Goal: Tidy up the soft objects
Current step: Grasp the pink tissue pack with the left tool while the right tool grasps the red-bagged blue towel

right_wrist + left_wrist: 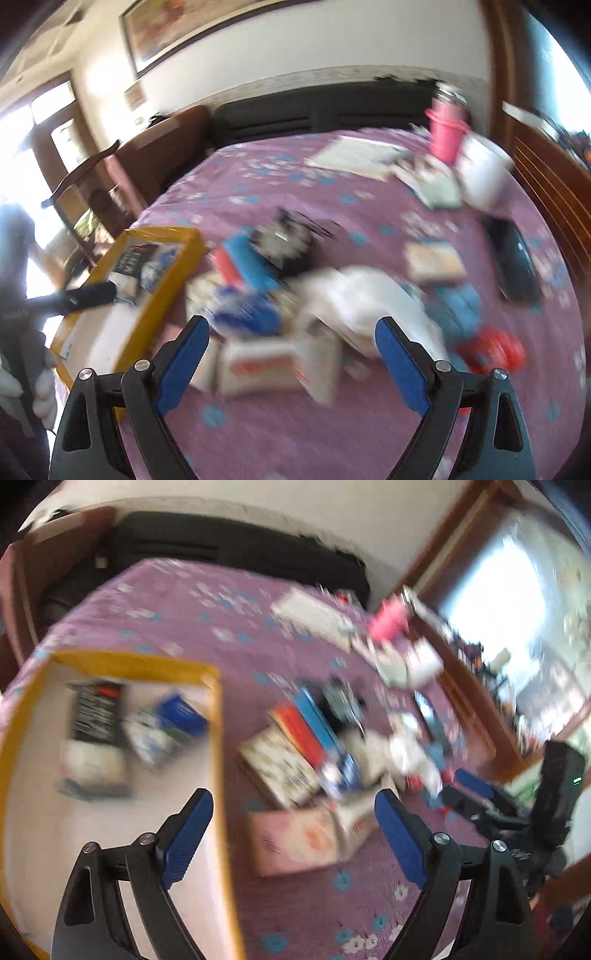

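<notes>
Both grippers empty over the bed, between picks.

At 9 o'clock in the left wrist view lies the yellow-rimmed cardboard box with a white floor (133, 664), already holding about 3 blurred packs: a black one, a white one and a blue-and-white one. The left gripper (293, 836) hovers with its jaws spread wide and nothing between them, straddling the box's right rim and a pale pink soft pack (295, 845) just beside it. The heap of soft packets and white cloth (332, 295) sits at the centre of the purple floral bedspread (288, 177); the right gripper (291, 363), likewise wide and empty, hangs above it. Judging by this, sorting is partway done; the next move calls for lowering onto 1 pack and closing. At 1 o'clock stand a pink cylindrical bottle (445, 136) and a black headboard (317, 110).
</notes>
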Available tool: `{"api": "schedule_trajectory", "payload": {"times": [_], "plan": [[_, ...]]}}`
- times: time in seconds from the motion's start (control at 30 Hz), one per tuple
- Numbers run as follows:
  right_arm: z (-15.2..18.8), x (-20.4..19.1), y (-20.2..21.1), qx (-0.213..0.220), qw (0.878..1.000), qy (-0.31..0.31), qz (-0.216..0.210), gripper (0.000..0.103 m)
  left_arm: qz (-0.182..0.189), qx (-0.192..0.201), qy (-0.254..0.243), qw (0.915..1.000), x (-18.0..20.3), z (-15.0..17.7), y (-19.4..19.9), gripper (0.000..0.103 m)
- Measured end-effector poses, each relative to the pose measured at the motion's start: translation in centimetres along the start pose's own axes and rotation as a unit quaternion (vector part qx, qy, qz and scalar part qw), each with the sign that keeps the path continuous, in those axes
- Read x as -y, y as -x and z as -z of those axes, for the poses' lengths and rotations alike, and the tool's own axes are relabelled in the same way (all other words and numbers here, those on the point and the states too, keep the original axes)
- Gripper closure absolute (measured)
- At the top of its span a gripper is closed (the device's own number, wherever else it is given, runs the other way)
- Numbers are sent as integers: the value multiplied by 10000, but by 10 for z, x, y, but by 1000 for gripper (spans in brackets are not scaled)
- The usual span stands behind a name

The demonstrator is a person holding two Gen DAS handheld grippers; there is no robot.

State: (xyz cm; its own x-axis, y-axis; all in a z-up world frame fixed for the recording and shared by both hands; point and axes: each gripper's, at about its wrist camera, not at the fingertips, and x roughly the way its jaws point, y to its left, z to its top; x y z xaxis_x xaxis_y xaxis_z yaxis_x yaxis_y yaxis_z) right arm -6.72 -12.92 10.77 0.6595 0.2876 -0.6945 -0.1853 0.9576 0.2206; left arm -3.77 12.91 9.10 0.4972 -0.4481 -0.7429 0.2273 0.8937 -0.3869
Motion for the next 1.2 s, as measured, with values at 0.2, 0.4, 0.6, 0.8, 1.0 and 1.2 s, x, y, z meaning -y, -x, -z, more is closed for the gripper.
{"api": "schedule_trajectory", "payload": {"times": [0.2, 0.4, 0.6, 0.8, 1.0, 1.2], "plan": [[33, 48, 35, 65, 9988, -483, 49, 9, -519, -576, -134, 9969, 27, 15, -57, 15], [38, 47, 67, 258, 9981, -554, -59, 7, -485, -917, -349, 9940, 46, 34, -53, 15], [45, 72, 16, -614, 9894, -547, 1193, 1, -393, -778, -320, 9957, 51, 49, -36, 15], [74, 89, -8, -984, 9887, -783, 817, 1, -606, -752, -343, 9947, 35, 21, -58, 15], [73, 88, 6, -783, 9920, -772, 618, 1, 21, -1110, -294, 9934, 35, 15, -65, 14], [70, 78, 6, -775, 9935, -685, 469, 1, 932, -1770, -549, 9783, 53, 42, -53, 11]]}}
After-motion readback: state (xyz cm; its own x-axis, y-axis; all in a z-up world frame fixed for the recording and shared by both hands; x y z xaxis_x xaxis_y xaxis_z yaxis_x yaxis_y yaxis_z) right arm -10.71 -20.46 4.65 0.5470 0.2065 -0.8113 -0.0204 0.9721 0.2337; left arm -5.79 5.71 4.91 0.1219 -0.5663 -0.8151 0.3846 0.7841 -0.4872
